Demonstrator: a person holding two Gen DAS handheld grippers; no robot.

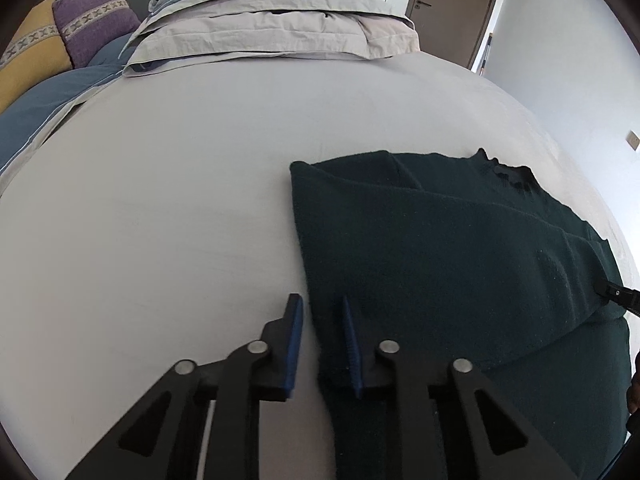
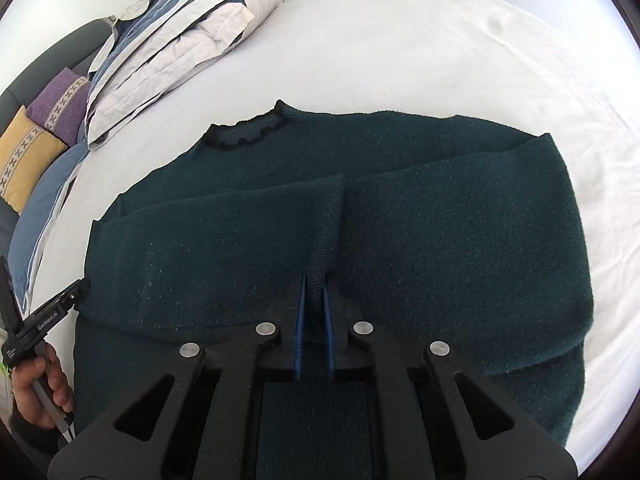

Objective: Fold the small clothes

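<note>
The sweater (image 2: 360,220), dark green with a black frilled collar (image 2: 248,132), lies flat on the white bedsheet (image 2: 440,48), its collar end pointing toward the stack of folded bedding (image 2: 172,44) at the head of the bed. Both sleeves are already folded in across the body, and their cuffs meet near the middle of the sweater, so I judge the first stage done. What is left, as I read it, is to bring the hem up toward the collar and flatten the bundle.

My right gripper (image 2: 314,292) is closed nearly all the way, its blue pads pinching a ridge of knit where the two cuffs meet. My left gripper (image 1: 320,312) sits at the sweater's side edge, away from the collar; its jaws are narrow with the fabric's edge between them, one pad over the sheet and the other over the knit, but I cannot tell whether they actually press on the cloth.

On the sweater itself I see no label or brand. The only writing is a small white mark on the body of the left gripper in the right-hand view, too small for me to read.
</note>
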